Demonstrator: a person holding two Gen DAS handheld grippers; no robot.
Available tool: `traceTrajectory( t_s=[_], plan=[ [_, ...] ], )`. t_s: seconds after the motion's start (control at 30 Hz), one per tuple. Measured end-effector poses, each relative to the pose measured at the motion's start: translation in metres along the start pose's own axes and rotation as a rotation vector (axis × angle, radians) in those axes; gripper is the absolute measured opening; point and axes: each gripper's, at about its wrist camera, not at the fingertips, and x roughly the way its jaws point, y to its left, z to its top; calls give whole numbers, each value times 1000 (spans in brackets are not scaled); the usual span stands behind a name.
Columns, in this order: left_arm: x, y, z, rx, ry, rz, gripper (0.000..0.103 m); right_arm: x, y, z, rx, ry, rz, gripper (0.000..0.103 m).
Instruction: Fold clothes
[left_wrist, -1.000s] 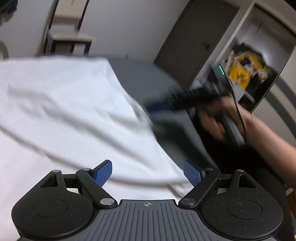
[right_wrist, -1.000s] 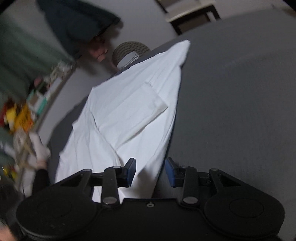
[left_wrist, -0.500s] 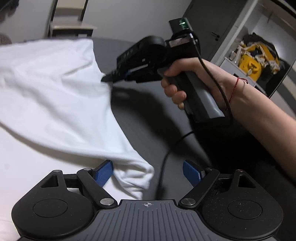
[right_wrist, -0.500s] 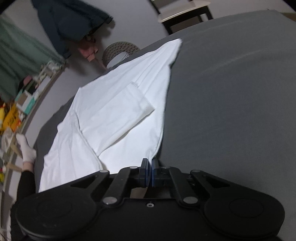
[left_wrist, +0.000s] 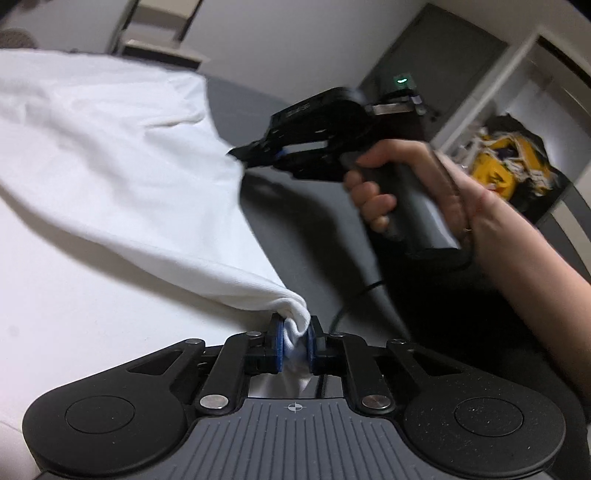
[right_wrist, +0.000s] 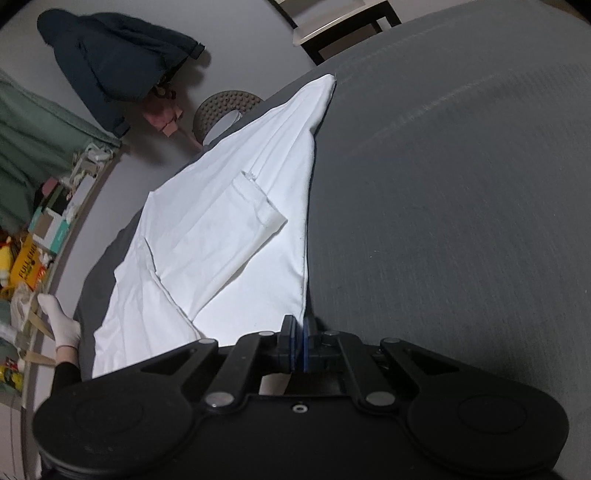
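1. The broad grey fabric-covered surface (right_wrist: 461, 206) carries the garment.
2. The white cotton garment (right_wrist: 236, 236) lies spread on it, its near edge lifted off the grey.
3. The left tongs (left_wrist: 295, 341) are pressed together on a bunched corner of the white cloth.
4. The right tongs (right_wrist: 298, 345), gripped by a bare hand (left_wrist: 413, 192), pinch another corner of the cloth's edge.
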Motion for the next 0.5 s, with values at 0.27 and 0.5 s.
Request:
traceTrajectory(
  t_s=[0.27,0.5],
  plan=[
    [-10,-13,-9,20,15,44,12,0,-5,-1,20,-24,-7,4],
    [-33,-16,-13,-27,24,90,20,0,-6,-2,41,-14,5,5]
  ],
)
